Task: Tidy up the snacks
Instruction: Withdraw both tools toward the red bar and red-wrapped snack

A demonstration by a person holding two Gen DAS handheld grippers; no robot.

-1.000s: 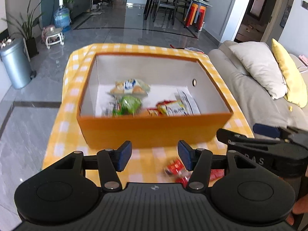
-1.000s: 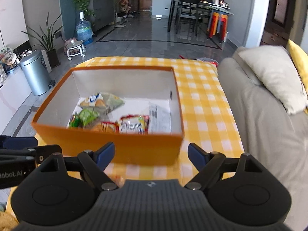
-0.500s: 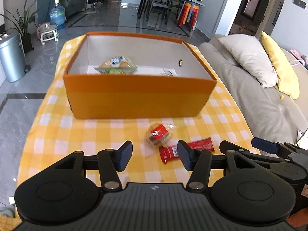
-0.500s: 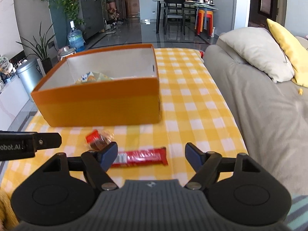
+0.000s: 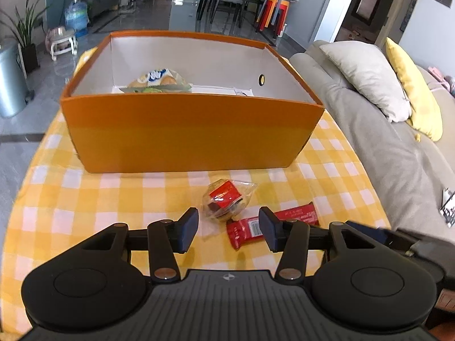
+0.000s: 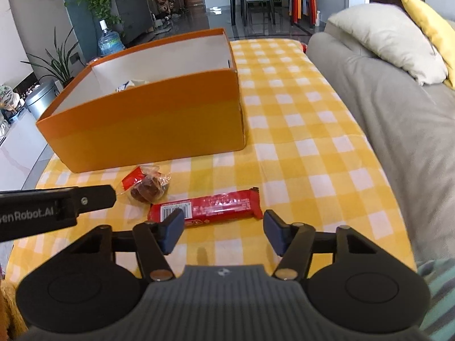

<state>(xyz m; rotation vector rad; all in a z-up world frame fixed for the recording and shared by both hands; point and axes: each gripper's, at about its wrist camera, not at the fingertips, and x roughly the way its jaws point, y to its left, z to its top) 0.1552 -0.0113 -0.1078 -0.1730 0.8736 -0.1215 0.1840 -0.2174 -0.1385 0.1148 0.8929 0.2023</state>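
Observation:
An orange box (image 5: 187,136) stands on the yellow checked tablecloth (image 5: 71,199), with snack bags (image 5: 156,81) inside. In front of it lie a clear-wrapped chocolate snack (image 5: 226,200) and a red chocolate bar (image 5: 273,223). My left gripper (image 5: 229,231) is open and empty, just short of both snacks. In the right wrist view the box (image 6: 148,125), the wrapped snack (image 6: 148,189) and the red bar (image 6: 207,209) show. My right gripper (image 6: 220,234) is open and empty, just short of the bar. The left gripper's finger (image 6: 57,209) reaches in from the left.
A grey sofa (image 6: 398,119) with a beige cushion (image 6: 389,37) and a yellow cushion (image 5: 412,85) runs along the table's right side. A metal bin (image 5: 11,85), plants and a water bottle stand on the floor at left. A dining set is far behind.
Both grippers have pulled back from over the box and dropped toward the table's near edge. The two loose snacks now lie right in front of the open fingers.

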